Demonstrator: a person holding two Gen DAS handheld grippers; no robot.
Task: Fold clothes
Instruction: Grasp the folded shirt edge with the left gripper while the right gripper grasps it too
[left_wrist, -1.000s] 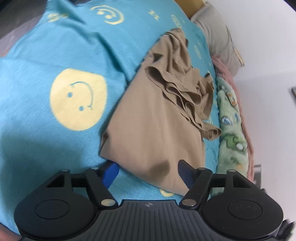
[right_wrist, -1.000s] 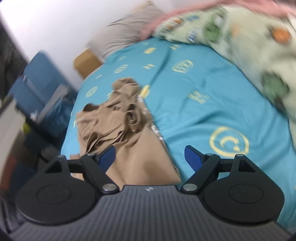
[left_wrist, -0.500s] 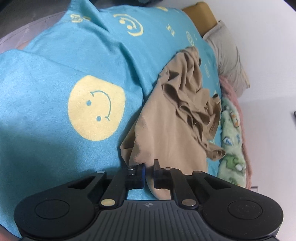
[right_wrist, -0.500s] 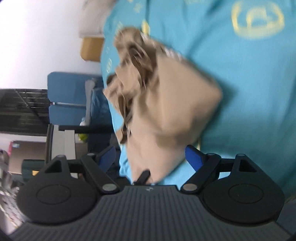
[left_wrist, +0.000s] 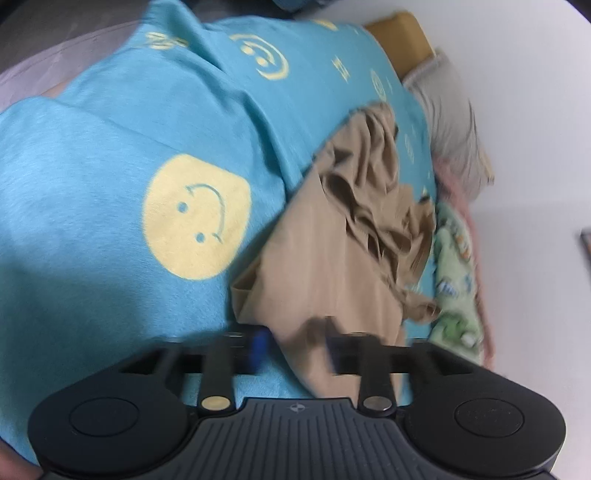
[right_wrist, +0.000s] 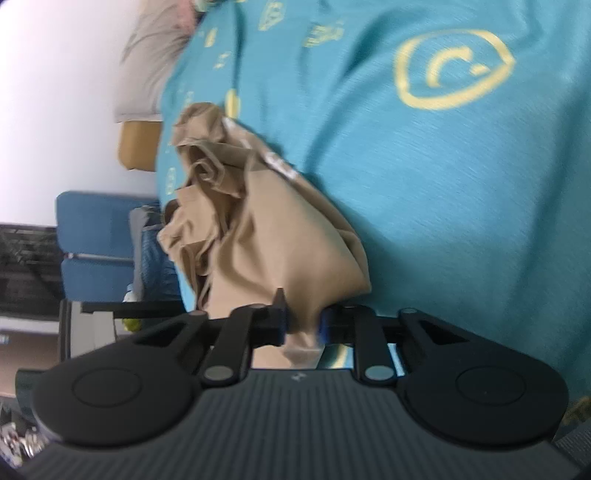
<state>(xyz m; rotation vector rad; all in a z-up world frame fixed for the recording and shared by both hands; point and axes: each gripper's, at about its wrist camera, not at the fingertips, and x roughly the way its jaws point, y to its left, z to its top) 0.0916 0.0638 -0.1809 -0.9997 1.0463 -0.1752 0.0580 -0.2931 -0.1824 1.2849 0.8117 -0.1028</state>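
Note:
A crumpled tan garment (left_wrist: 332, 258) lies on a turquoise bedspread (left_wrist: 110, 147) printed with yellow smiley faces. Its smooth near edge reaches my left gripper (left_wrist: 295, 345), whose blurred jaws are opening with the cloth edge loose between them. In the right wrist view the same garment (right_wrist: 258, 240) bunches up just ahead of my right gripper (right_wrist: 303, 326). Its jaws are closing, and the blue pads pinch a fold of the garment's near corner. The bedspread (right_wrist: 443, 184) fills the right side of that view.
A grey pillow (left_wrist: 450, 129), a green patterned blanket (left_wrist: 454, 266) and a brown box (left_wrist: 399, 33) lie along the bed's far side by the white wall. Beyond the bed edge stand a blue chair (right_wrist: 96, 240) and dark furniture.
My left jaws closed on the garment's near edge and have now spread apart again. My right gripper rolled, sank to the garment and closed from wide open onto its corner.

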